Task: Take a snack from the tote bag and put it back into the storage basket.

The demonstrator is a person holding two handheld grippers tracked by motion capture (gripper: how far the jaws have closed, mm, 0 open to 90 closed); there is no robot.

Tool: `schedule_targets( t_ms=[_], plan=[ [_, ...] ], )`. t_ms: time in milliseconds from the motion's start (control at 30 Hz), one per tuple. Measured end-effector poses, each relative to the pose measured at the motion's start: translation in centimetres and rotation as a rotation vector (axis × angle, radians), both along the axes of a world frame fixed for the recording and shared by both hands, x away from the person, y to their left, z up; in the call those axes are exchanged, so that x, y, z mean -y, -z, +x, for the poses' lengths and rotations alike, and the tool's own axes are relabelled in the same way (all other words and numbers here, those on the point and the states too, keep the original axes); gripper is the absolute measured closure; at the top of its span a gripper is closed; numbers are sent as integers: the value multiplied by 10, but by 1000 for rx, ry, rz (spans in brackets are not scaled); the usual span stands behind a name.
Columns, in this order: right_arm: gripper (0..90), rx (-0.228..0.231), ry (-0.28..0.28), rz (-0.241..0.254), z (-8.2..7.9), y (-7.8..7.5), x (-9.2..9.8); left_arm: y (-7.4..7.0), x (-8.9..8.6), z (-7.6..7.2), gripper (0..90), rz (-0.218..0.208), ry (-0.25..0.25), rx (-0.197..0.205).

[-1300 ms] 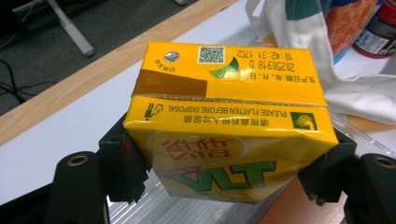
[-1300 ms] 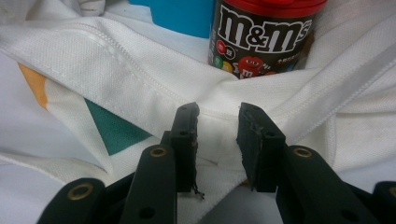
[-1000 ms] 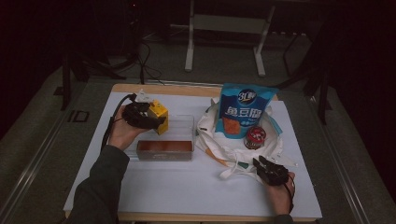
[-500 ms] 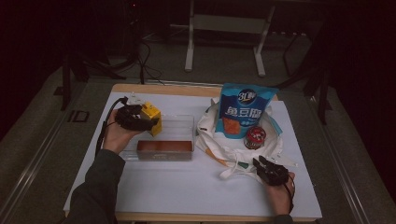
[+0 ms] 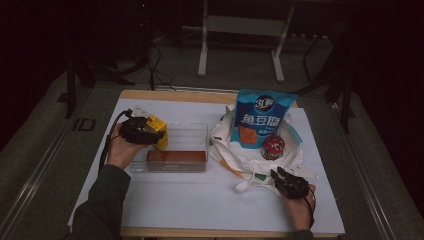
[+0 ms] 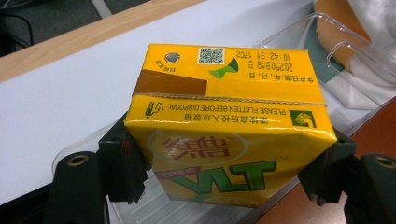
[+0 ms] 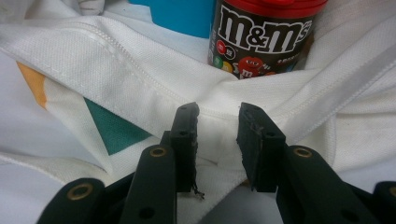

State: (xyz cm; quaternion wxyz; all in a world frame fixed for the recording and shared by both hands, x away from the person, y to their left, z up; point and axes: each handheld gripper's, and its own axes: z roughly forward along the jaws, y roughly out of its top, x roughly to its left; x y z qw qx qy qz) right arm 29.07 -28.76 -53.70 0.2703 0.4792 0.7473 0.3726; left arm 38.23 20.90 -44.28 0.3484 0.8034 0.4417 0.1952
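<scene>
A white table (image 5: 200,200) is carrying everything, and a white tote bag (image 5: 235,155) is lying crumpled on its right half. A blue snack pouch (image 5: 261,117) is standing upright on the bag, with a red-lidded M&M's tub (image 5: 273,147) just in front of it. Left of the bag, a clear plastic tray (image 5: 190,134) is sitting on the table with a brown block (image 5: 176,156) lying along its near side.

The left gripper (image 5: 142,131) is clenching a yellow drink carton (image 6: 224,126) by its two sides, jaws pressed flat against them. In the high view the carton (image 5: 159,129) is hanging over the tray's left end, tilted; whether it is touching the tray I cannot tell.

The right gripper (image 7: 217,135) is resting at the bag's near edge, its jaws standing a little apart with a fold of the white cloth bunching between them; the pads are not visibly pinching it. In the high view this gripper (image 5: 280,175) is sitting near the table's front right.
</scene>
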Motion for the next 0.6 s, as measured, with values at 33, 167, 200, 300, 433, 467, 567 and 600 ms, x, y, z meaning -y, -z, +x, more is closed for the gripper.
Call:
schedule_targets(
  t_ms=[33, 167, 200, 300, 433, 467, 567, 600],
  plan=[
    [678, 0, 0, 0, 0, 0, 0, 1, -1, 0, 284, -2, -2, -2],
    [679, 0, 0, -1, 0, 0, 0, 4, -4, -1, 283, 1, -7, -7],
    [679, 0, 0, -1, 0, 0, 0, 5, -4, -2, 283, -2, -10, -5],
    [678, 0, 0, -1, 0, 0, 0, 7, -6, -2, 283, 2, -13, -8],
    [678, 1, 0, -1, 0, 0, 0, 9, -6, -3, 283, 5, -16, -9],
    [678, 0, 0, -1, 0, 0, 0, 10, -6, -3, 283, 6, -17, -9],
    [678, 1, 0, -2, 0, 0, 0, 11, -7, -3, 283, 11, -23, -11],
    [678, 1, 0, -2, 0, 0, 0, 12, -7, -4, 283, 16, -26, -11]
  ],
)
